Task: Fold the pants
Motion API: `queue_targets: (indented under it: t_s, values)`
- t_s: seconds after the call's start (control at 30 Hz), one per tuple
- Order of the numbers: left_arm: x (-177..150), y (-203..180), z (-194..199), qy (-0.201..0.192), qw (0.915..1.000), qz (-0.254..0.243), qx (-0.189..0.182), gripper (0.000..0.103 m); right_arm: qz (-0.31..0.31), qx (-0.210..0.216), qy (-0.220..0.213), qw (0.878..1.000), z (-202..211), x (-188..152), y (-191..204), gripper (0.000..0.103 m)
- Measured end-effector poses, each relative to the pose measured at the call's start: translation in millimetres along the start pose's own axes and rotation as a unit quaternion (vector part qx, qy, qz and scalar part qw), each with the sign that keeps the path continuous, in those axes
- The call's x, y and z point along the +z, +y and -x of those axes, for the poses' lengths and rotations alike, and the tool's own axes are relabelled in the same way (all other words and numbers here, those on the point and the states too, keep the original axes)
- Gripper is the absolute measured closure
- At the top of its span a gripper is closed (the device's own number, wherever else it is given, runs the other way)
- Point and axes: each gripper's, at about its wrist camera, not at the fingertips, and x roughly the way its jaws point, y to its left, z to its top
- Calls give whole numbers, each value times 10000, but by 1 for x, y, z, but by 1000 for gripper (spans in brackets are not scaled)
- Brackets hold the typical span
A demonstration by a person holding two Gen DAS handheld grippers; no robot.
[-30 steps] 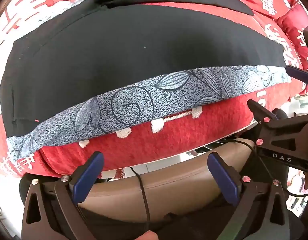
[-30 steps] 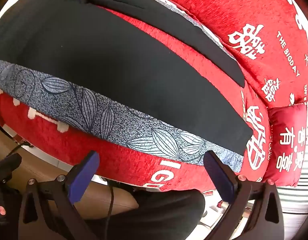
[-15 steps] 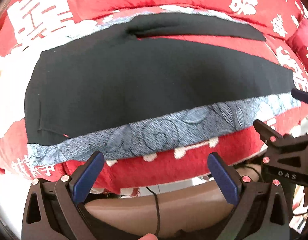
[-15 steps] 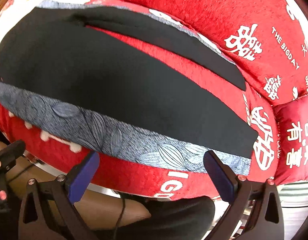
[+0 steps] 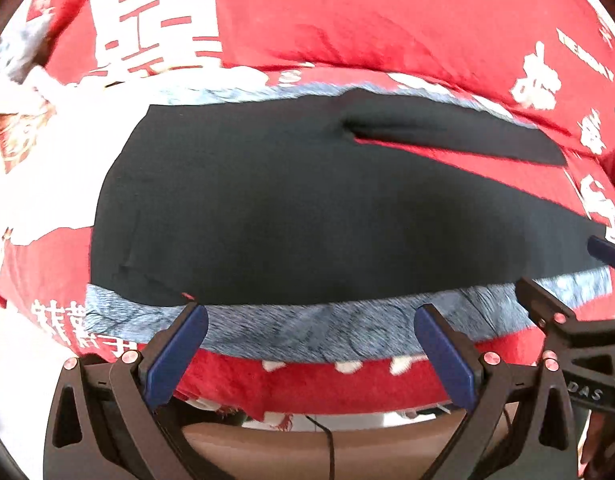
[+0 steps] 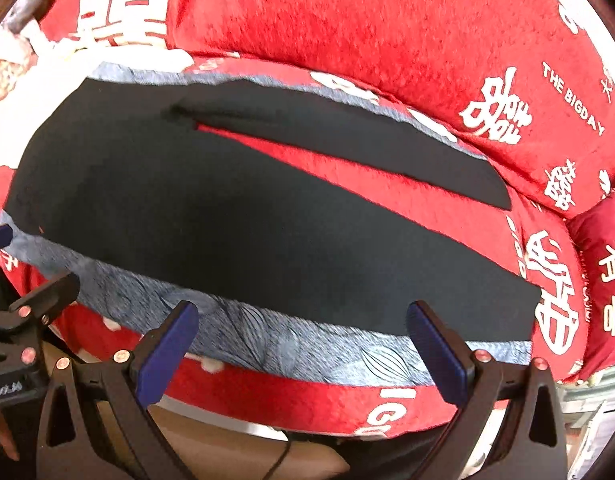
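Both tools are held with their blue pads spread wide and nothing between them: the left tool [image 5: 310, 344] is poised at the near edge of the sofa seat beside the waist end of the pants [image 5: 307, 216], and the right tool [image 6: 303, 344] at the same edge nearer the cuffs. The black pants are laid flat on a grey leaf-patterned cloth [image 6: 291, 344] over the red sofa cover [image 6: 387, 24], waistband to the left, the two legs run out to the right and parted by a wedge of red. The near leg is stretched along the front edge; the far leg lies close to the back cushion. The fabric is judged thin, soft and light, likely to sag and crease if lifted from one point only. A hold is best taken by the left tool at the near waistband corner and by the right tool at the near leg's hem, so that the near leg can be carried over the far one evenly.
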Motion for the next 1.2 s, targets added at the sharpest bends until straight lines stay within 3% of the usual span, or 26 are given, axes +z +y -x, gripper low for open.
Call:
queue_targets:
  t_s: [0.37, 0.5, 0.6, 0.8, 0.93, 1.07, 1.2]
  values:
    - [6, 25, -3, -136, 9984, 123, 534, 0, -205, 711, -375, 9966, -2, 11, 19, 0]
    - [10, 37, -8, -95, 9983, 228, 537, 0, -112, 686, -647, 9955, 0, 13, 27, 0]
    - [14, 43, -12, -84, 9980, 262, 565, 0, 5, 665, -695, 9954, 0, 18, 32, 0]
    - [23, 51, -21, -80, 9975, 296, 634, 0, -219, 1150, -580, 9914, -7, 33, 31, 0]
    - [32, 61, -30, -27, 9970, 364, 685, 0, -289, 1169, -430, 9918, -20, 50, 32, 0]
    - [48, 75, -43, 77, 9960, 461, 755, 0, -281, 916, -285, 9950, -38, 78, 32, 0]
    - [67, 88, -58, 167, 9953, 567, 761, 0, -256, 953, -354, 9945, -46, 106, 34, 0]
